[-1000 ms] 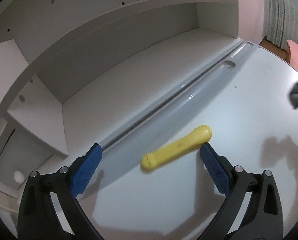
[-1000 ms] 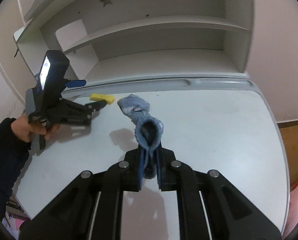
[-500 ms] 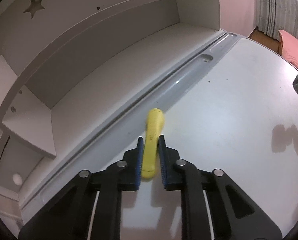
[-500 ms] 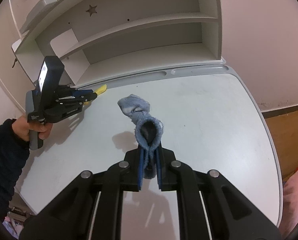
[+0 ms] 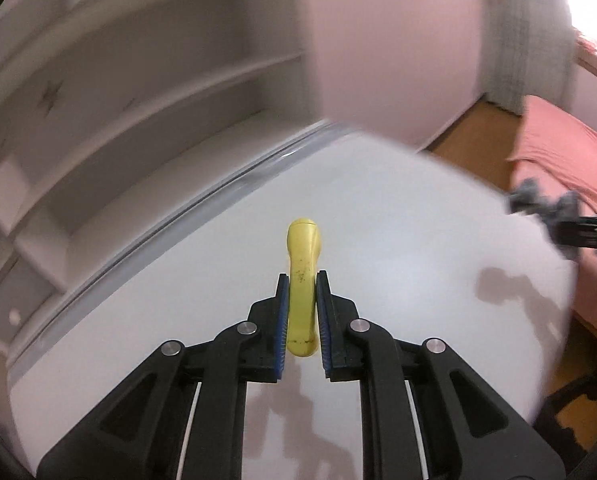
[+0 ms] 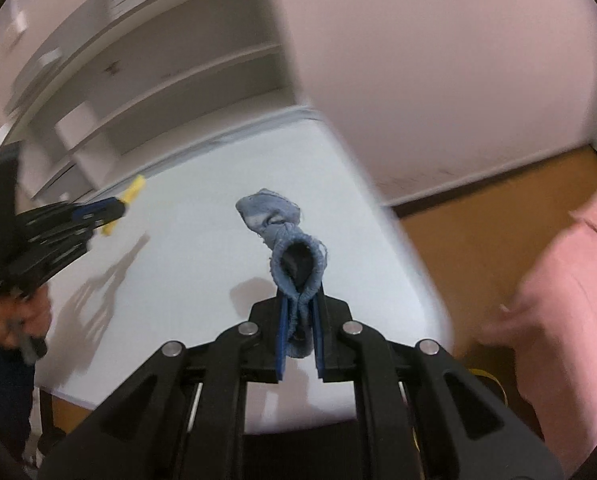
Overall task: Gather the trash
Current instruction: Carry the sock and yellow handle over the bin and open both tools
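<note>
My left gripper (image 5: 301,284) is shut on a yellow plastic stick-shaped piece (image 5: 302,272) and holds it above the white desk (image 5: 398,240). It also shows at the left of the right wrist view (image 6: 118,208), with the yellow piece (image 6: 132,190) sticking out of its tips. My right gripper (image 6: 298,304) is shut on a knotted blue-grey sock (image 6: 282,232), lifted above the desk. The sock also shows blurred at the right edge of the left wrist view (image 5: 546,204).
White shelves (image 5: 138,120) with star cutouts stand behind the desk. A grey groove (image 5: 218,188) runs along the desk's back edge. A pink wall (image 6: 438,60), wooden floor (image 6: 498,208) and a pink bed (image 5: 570,160) lie to the right.
A second ago my left gripper was open around the yellow piece; it shut on it and lifted it. Both grippers have swung right, blurring the views. The sock stays gripped.
</note>
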The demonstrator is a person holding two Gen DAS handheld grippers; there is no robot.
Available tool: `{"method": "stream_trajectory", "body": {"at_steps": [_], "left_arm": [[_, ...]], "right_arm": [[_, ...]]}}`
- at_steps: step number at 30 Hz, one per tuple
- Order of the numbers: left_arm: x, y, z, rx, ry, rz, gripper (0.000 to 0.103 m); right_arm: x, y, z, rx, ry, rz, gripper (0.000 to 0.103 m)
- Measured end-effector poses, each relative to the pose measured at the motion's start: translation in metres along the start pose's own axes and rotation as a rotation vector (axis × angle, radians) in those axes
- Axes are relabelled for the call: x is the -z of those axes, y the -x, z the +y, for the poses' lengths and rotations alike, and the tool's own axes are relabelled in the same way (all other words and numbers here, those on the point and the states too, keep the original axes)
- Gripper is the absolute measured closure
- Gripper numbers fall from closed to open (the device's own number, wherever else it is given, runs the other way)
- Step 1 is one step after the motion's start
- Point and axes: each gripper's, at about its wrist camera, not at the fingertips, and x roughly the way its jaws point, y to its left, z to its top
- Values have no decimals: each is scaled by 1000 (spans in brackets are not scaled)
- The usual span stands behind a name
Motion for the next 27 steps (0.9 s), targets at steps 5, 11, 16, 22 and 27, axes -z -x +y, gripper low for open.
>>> {"method": "stream_trajectory", "body": {"at_steps": [5, 11, 16, 22, 27], "left_arm": [[-11, 9, -106, 191, -59, -33, 91], [-13, 9, -224, 400, -157, -40, 91], [3, -23, -300, 514, -208, 27, 91], [28, -80, -362, 580, -234, 150, 91], [39, -136, -392, 581, -204, 269, 91]], "right_arm": [[43, 26, -79, 139, -144, 1, 92], [104, 48, -171, 279, -329, 47, 92], [150, 42, -233, 362, -461, 118, 92], [174, 15, -275, 369, -555, 206, 92], [183, -13, -285, 356, -561, 282, 92]]}}
